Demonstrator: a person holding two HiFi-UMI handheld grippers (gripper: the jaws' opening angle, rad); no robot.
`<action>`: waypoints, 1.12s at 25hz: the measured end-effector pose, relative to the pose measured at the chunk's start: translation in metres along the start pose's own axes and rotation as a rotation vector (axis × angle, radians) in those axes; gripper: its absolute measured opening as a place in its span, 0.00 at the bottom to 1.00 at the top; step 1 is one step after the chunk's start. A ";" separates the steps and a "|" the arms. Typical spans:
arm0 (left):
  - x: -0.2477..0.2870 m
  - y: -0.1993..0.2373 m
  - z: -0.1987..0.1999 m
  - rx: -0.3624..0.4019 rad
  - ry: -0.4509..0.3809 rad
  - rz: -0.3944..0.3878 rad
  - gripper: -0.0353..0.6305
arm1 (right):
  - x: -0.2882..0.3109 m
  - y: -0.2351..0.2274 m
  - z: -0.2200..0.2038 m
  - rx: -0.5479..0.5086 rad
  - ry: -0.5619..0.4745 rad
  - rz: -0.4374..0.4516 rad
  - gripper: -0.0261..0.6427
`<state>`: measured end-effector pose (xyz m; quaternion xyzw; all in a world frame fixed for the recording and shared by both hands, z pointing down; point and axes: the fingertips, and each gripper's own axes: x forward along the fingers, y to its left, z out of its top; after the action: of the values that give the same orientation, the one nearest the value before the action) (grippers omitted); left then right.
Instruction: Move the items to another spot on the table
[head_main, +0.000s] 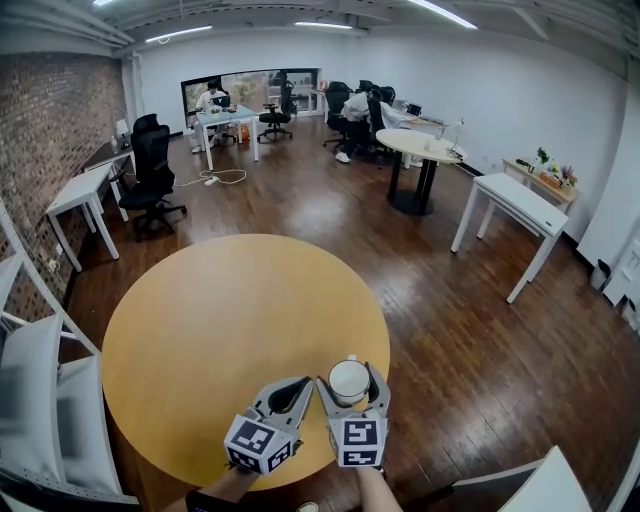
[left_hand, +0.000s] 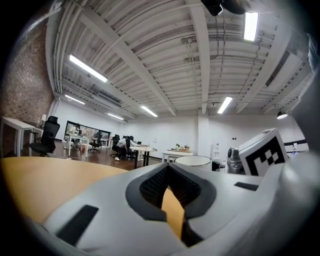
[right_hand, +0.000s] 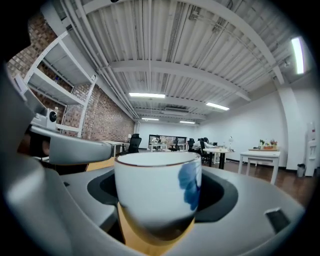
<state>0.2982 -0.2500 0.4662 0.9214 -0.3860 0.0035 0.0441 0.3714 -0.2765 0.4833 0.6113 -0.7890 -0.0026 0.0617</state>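
A white cup (head_main: 349, 381) with a blue mark stands at the near right edge of the round wooden table (head_main: 210, 320). My right gripper (head_main: 348, 377) is shut on the cup, one finger on each side. In the right gripper view the cup (right_hand: 157, 190) fills the space between the jaws of that gripper (right_hand: 157, 167). My left gripper (head_main: 303, 384) lies just left of it, shut and empty, fingertips together. In the left gripper view its jaws (left_hand: 168, 168) meet at the tips over bare tabletop; the cup's rim (left_hand: 193, 160) and the right gripper's marker cube (left_hand: 262, 150) show at right.
White shelving (head_main: 40, 380) stands close to the table's left. A white desk corner (head_main: 545, 485) is at the lower right. Farther off on the wood floor are white desks (head_main: 520, 205), a round table (head_main: 420, 147), a black office chair (head_main: 152, 170) and seated people.
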 end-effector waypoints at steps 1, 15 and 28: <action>0.005 -0.003 -0.004 -0.001 0.009 0.002 0.06 | 0.001 -0.006 -0.010 0.006 0.012 0.004 0.64; 0.056 -0.007 -0.063 0.003 0.092 0.003 0.06 | 0.035 -0.049 -0.120 0.068 0.138 0.027 0.64; 0.064 0.002 -0.079 0.016 0.131 0.006 0.06 | 0.051 -0.047 -0.157 0.132 0.165 0.014 0.64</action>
<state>0.3439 -0.2900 0.5480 0.9185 -0.3848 0.0672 0.0619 0.4196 -0.3263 0.6401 0.6065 -0.7840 0.1002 0.0862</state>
